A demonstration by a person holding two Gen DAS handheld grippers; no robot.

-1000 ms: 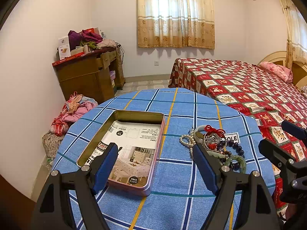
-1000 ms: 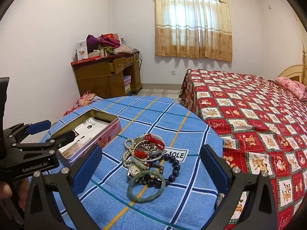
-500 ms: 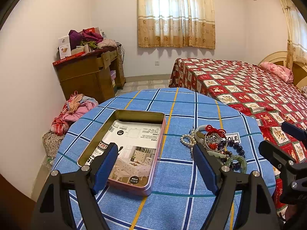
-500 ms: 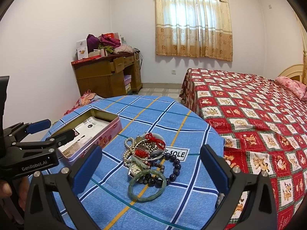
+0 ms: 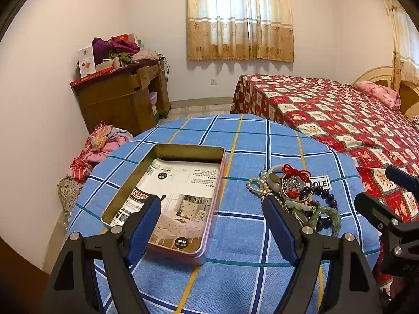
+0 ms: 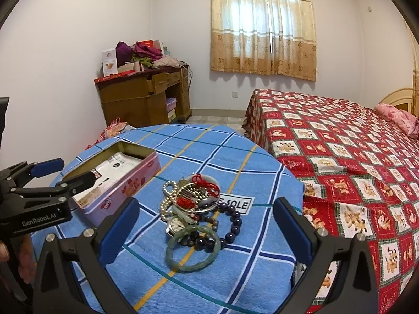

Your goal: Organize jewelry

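Note:
A pile of jewelry (image 6: pixel 195 209) lies on the blue checked tablecloth (image 6: pixel 235 157): a green jade bangle (image 6: pixel 192 251), a dark bead bracelet (image 6: pixel 235 225), a pearl strand (image 6: pixel 167 196) and a red-corded piece (image 6: pixel 207 183). The pile also shows in the left wrist view (image 5: pixel 293 191). An open pink tin (image 5: pixel 172 198) with a printed leaflet inside sits left of the pile; it also shows in the right wrist view (image 6: pixel 117 178). My left gripper (image 5: pixel 212 214) is open above the tin's near end. My right gripper (image 6: pixel 207 214) is open, above and just short of the pile.
The round table's edge (image 5: pixel 348 162) drops off close to a bed with a red patterned cover (image 6: pixel 340 144) on the right. A wooden desk piled with clothes and boxes (image 5: pixel 123 89) stands by the far wall. Clothes (image 5: pixel 102 146) lie on the floor.
Both grippers have shifted very slightly; the pile sits a touch lower in the right wrist view. Nothing was grasped or moved.

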